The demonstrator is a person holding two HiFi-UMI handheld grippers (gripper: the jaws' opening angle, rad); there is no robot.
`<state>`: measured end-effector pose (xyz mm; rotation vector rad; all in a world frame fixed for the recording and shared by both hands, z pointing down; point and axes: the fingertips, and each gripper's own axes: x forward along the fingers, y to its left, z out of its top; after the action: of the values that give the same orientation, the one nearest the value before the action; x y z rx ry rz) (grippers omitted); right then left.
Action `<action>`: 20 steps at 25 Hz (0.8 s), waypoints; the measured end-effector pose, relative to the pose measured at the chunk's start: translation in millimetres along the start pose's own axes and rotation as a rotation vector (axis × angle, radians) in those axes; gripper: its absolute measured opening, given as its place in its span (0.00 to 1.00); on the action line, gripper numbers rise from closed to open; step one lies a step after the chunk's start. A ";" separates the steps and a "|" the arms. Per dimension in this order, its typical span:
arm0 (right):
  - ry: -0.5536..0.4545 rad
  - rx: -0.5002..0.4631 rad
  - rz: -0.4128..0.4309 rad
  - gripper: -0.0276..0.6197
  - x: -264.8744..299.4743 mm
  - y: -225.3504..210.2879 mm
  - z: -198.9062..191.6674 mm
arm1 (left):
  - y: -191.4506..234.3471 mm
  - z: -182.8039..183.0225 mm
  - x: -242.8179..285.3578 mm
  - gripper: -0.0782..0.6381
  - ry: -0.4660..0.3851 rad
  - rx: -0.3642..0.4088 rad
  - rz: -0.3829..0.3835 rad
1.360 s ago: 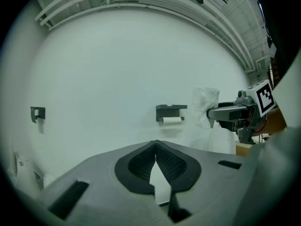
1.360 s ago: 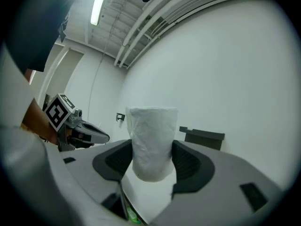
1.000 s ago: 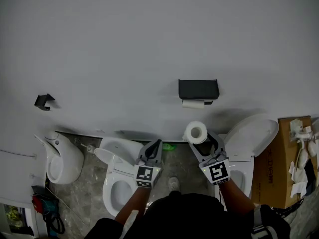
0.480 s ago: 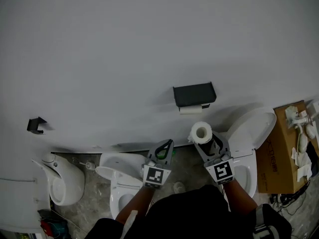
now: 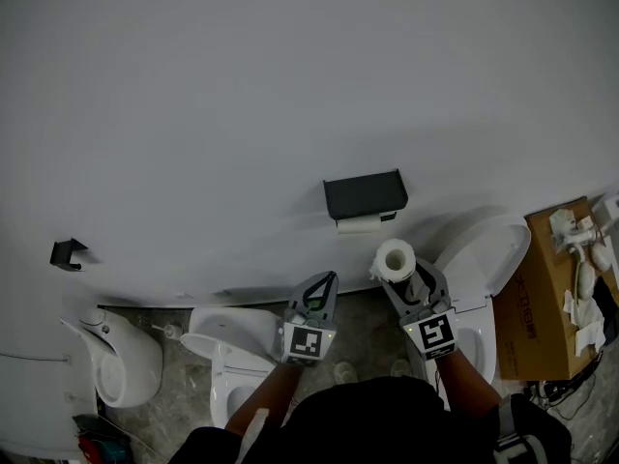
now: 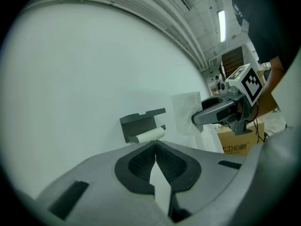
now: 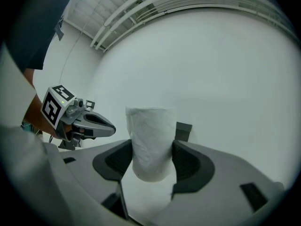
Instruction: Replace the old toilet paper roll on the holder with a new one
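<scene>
While your right gripper (image 5: 404,275) pinches new roll (image 5: 395,258), left gripper (image 5: 330,277) pressed together empty, old roll (image 5: 360,224) on holder (image 5: 365,194) ahead, open toilet (image 5: 484,254) at right, white wall (image 5: 290,85), stone floor (image 5: 368,325).

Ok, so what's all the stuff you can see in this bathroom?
holder: one, black, on the white wall
old roll: one, nearly used up, under the holder
new roll: one, white, between the right gripper's jaws
left toilet: one, white, on the floor
right toilet: one, white, lid up
hook: one, black, on the wall at left
cardboard box: one, brown, far right
left gripper: one, grey, shut, empty
right gripper: one, grey, gripping the new roll
</scene>
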<state>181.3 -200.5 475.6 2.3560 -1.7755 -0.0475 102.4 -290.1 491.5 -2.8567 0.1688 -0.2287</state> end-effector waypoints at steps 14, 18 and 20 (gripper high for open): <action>0.009 -0.015 0.054 0.44 -19.5 -39.1 -14.3 | -14.7 25.8 57.8 0.12 0.018 0.201 0.047; 0.011 -0.009 0.063 0.44 -22.5 -44.2 -20.2 | -9.6 26.5 72.5 0.12 0.061 0.257 0.066; 0.009 -0.019 0.061 0.44 -23.2 -48.6 -21.4 | -7.7 22.9 81.3 0.15 0.105 0.319 0.071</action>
<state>223.9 -162.7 486.2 2.2840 -1.8333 -0.0445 186.8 -287.9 483.2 -2.5190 0.2320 -0.3572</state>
